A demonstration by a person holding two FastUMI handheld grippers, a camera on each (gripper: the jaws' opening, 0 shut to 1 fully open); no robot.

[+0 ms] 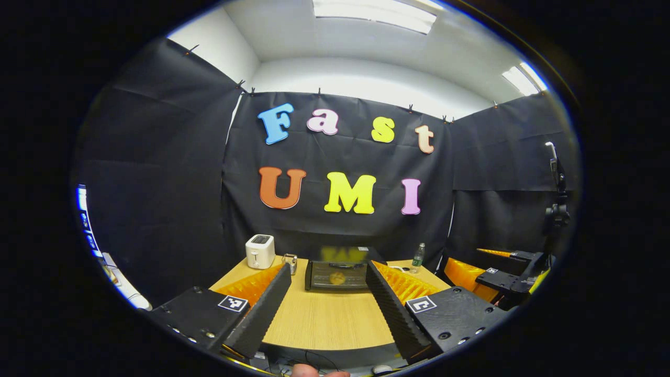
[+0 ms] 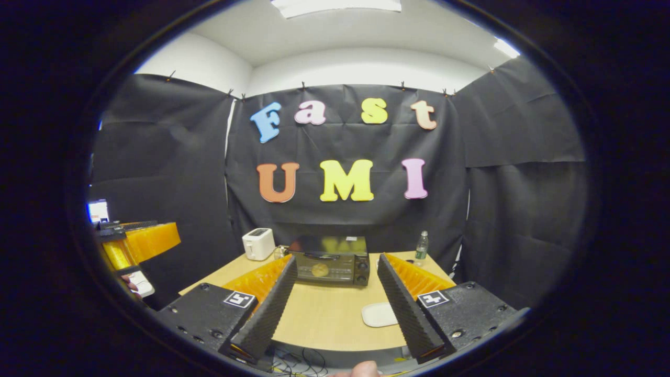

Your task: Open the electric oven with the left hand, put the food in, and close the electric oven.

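Both sets of tongs wide and empty: left tongs (image 1: 327,298), right tongs (image 2: 335,298). Oven (image 2: 331,266) shut, far across the bench (image 2: 319,319), dead ahead, something round and pale behind its glass. Risk: overshooting the handle, shoving the oven back. Toaster (image 2: 258,243) left of it, bottle (image 2: 421,245) right, white plate (image 2: 380,314) by the right tongs.

One oven (image 2: 331,267), one toaster (image 2: 258,243), one bottle (image 2: 421,245), one plate (image 2: 380,314)

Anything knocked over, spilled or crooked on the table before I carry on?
Nothing stands out. The black electric oven sits square with its door shut and round food behind the glass; the white toaster and clear plastic bottle stand upright.
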